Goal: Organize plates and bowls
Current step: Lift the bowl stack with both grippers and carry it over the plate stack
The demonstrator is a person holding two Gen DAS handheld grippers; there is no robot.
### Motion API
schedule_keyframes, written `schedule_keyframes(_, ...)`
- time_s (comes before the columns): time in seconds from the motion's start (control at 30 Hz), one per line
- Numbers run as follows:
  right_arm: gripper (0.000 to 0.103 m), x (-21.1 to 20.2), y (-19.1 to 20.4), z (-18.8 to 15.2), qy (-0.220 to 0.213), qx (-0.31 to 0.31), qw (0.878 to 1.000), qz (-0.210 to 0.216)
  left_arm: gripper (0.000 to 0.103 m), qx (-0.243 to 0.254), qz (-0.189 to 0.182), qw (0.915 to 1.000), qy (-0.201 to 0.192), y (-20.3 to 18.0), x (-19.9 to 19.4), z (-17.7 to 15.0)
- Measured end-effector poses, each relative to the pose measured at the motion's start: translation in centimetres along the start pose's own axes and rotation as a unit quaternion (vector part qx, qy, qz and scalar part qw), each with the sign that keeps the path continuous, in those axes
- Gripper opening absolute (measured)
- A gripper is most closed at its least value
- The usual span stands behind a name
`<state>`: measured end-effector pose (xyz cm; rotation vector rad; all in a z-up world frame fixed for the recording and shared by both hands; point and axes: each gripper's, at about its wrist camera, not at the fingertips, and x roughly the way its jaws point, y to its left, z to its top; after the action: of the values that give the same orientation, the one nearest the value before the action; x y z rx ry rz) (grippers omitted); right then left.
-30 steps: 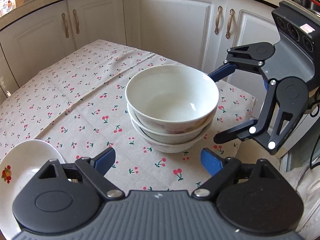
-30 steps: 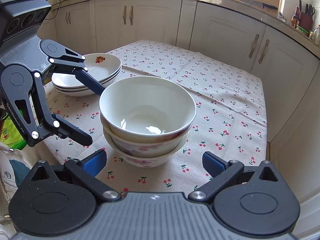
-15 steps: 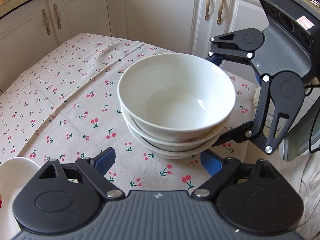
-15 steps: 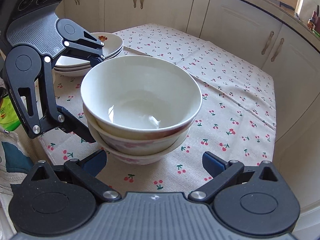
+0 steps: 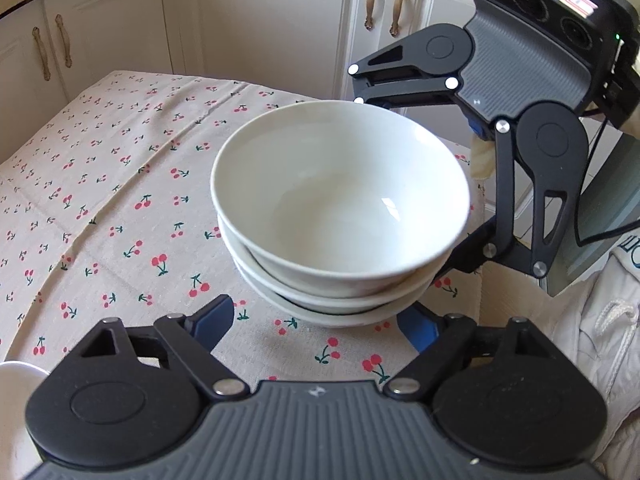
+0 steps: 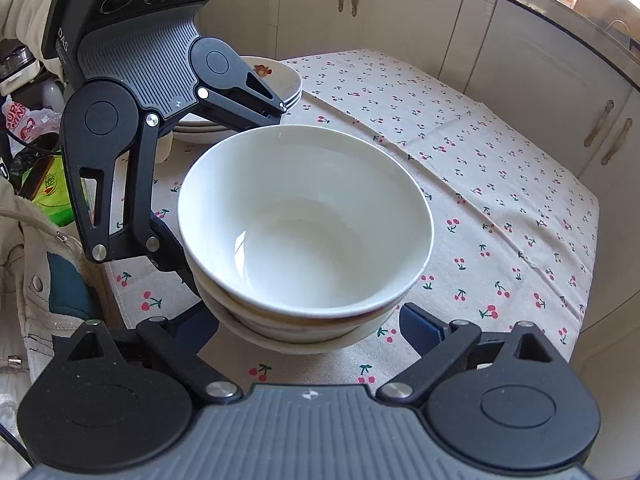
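A stack of three white bowls (image 5: 340,216) stands on the cherry-print tablecloth (image 5: 100,200); it also shows in the right wrist view (image 6: 308,232). My left gripper (image 5: 320,324) is open, its blue-padded fingers either side of the stack's base. My right gripper (image 6: 312,328) is open and straddles the stack from the opposite side. Each gripper shows in the other's view, the right one (image 5: 500,120) and the left one (image 6: 132,92), their fingers wrapping round the bowls. A stack of white plates (image 6: 276,84) with a fruit motif sits behind the left gripper.
White kitchen cabinets (image 5: 260,20) run behind the table on both sides. The table's edge lies close to the bowls (image 5: 476,184). A plate's rim (image 5: 16,376) shows at the lower left. Bags and clutter (image 6: 36,148) sit beside the table.
Both grippers have moved in toward the bowl stack from opposite sides; their open fingers now flank its base. The bowls have not moved.
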<state>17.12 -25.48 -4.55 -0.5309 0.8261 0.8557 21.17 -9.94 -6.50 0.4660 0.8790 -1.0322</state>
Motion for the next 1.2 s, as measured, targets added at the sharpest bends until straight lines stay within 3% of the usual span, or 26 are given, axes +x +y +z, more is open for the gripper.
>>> schedule_keyframes(0.2,0.091,0.04,-0.38,0.24,0.004,-0.006,1.000,0.028,0.081,0.015,-0.021,0.9997,0.003,0.18,0.01,0.12)
schedule_keyframes(0.47,0.090,0.27,-0.55,0.51,0.010,-0.009,0.999,0.031,0.073,0.024,-0.033,0.9991,0.008,0.19,0.32,0.35)
schedule_keyframes(1.2,0.090,0.34,-0.56,0.72,0.020,-0.013,0.999,0.033,0.076,0.040,-0.049,0.9978,0.018,0.63,0.91,0.75)
